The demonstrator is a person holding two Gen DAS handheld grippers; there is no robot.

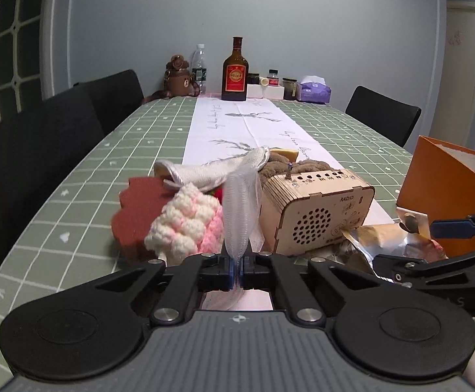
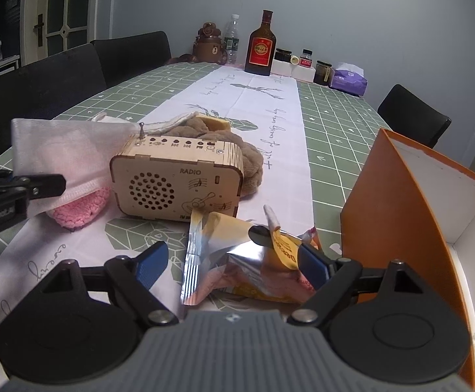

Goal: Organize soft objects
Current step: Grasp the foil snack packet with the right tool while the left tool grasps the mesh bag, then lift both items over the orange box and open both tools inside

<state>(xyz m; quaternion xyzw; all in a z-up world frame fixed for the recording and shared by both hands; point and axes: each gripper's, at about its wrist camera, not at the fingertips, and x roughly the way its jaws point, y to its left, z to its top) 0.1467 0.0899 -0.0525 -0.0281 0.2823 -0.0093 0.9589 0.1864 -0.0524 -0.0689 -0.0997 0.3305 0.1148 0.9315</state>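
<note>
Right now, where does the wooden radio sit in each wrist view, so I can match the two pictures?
Left wrist view: the wooden radio sits right of centre, just right of the white mesh bag pinched in the left gripper.
Right wrist view: the wooden radio sits left of centre, beyond the open right gripper and the foil snack packet.
Shared landmark: the brown bottle with a red label at the table's far end.

left wrist: low, close, faces down table | right wrist: same | shared: wooden radio
</note>
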